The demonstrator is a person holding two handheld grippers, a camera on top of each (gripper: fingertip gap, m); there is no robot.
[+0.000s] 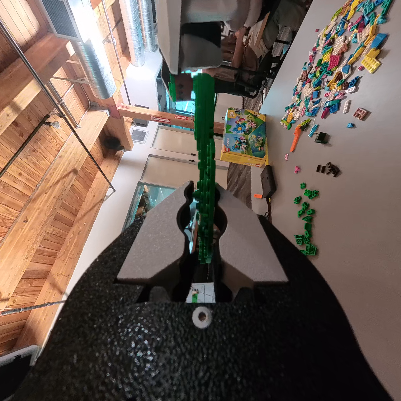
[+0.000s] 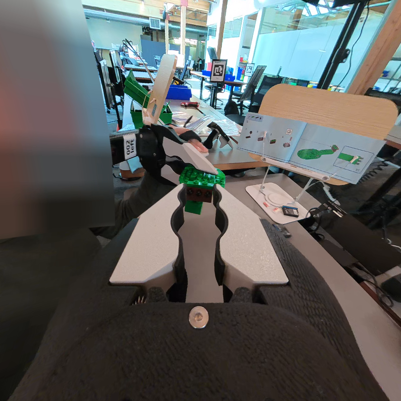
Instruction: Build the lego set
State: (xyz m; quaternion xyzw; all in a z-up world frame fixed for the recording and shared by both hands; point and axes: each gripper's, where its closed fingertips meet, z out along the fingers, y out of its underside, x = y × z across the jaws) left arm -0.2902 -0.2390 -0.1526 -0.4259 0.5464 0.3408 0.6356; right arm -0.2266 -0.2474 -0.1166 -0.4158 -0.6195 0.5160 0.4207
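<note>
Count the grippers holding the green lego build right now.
2. Left gripper clamps the flat green brick assembly at its round end; right gripper clamps the brown brick at its stem tip.

Studded glossy plastic green build (image 1: 205,165); matt, grainy grey right claw (image 2: 198,192) fingers on rough black housing; smooth grey surface (image 1: 358,195); wooden stand (image 2: 327,108), probably paper booklet (image 2: 303,147).

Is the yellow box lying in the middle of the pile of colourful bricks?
No, the yellow box stands apart from the colourful bricks, near the table's far edge.
</note>
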